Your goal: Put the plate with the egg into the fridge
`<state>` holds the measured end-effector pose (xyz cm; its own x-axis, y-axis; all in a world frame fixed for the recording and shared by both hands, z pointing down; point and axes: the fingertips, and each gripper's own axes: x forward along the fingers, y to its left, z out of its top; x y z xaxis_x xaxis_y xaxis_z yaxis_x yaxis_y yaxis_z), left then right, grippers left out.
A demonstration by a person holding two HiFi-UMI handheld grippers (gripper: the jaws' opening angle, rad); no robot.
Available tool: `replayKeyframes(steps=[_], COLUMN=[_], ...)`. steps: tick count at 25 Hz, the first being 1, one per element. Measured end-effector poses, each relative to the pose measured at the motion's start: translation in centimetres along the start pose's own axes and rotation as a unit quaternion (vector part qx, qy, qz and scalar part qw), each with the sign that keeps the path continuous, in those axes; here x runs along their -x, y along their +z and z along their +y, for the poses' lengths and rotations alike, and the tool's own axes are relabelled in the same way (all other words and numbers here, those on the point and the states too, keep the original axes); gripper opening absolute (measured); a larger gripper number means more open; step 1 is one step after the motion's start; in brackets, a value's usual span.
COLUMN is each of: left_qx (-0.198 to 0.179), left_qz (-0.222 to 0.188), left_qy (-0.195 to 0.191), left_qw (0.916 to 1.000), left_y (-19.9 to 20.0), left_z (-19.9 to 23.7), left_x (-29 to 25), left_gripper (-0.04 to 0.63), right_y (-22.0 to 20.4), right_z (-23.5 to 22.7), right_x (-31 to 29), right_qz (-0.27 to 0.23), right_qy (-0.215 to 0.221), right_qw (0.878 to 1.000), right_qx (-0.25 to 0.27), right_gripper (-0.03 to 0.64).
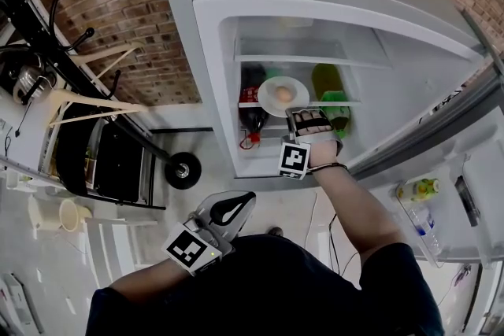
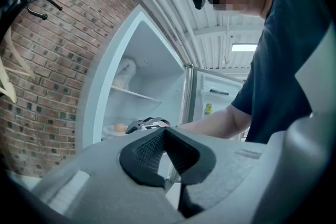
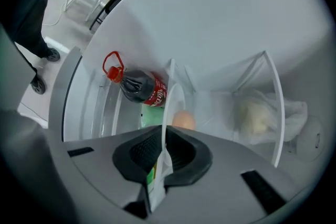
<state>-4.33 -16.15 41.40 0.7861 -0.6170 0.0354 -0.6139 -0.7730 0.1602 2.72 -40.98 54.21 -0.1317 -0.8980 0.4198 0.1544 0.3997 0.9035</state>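
A white plate (image 1: 272, 100) carrying a brown egg (image 1: 283, 94) is inside the open fridge (image 1: 206, 51), level with its middle shelf (image 1: 350, 101). My right gripper (image 1: 304, 120) reaches in and is shut on the plate's near rim. In the right gripper view the plate (image 3: 171, 99) shows edge-on between the pads of the right gripper (image 3: 163, 136), with the egg (image 3: 184, 119) just beyond. Whether the plate rests on the shelf I cannot tell. My left gripper (image 1: 233, 209) hangs low in front of the fridge, shut and holding nothing; in its own view the left gripper (image 2: 165, 131) has its tips touching.
A dark soda bottle (image 1: 252, 116) with a red cap (image 3: 112, 72) stands left of the plate. A green bottle (image 1: 326, 81) and a green carton (image 1: 338, 111) sit to the right. A white bag (image 3: 261, 116) lies on the upper shelf. The open door (image 1: 441, 193) at the right holds small bottles.
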Motion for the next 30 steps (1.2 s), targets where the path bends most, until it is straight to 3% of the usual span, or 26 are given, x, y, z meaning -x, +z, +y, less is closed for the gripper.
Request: replayKeyframes(steps=[15, 19, 23, 30], left_qx=[0.007, -0.001, 0.0, -0.011], left_qz=[-0.006, -0.004, -0.004, -0.009], left_qy=[0.003, 0.0, -0.004, -0.019], left_qw=[1.0, 1.0, 1.0, 0.9997], left_y=[0.2, 0.2, 0.4, 0.9], left_z=[0.2, 0.0, -0.1, -0.8], left_x=[0.5, 0.4, 0.7, 0.8], left_gripper=[-0.005, -0.005, -0.004, -0.005], right_y=[0.0, -0.1, 0.0, -0.4], right_z=[0.0, -0.2, -0.5, 0.2], right_x=[-2.8, -2.7, -2.0, 3.1], right_qz=[0.011, 0.011, 0.004, -0.003], right_qy=[0.05, 0.034, 0.014, 0.016], right_qw=[0.999, 0.999, 1.0, 0.998], right_qx=[0.0, 0.003, -0.011, -0.065], right_gripper=[0.048, 0.052, 0.129, 0.143])
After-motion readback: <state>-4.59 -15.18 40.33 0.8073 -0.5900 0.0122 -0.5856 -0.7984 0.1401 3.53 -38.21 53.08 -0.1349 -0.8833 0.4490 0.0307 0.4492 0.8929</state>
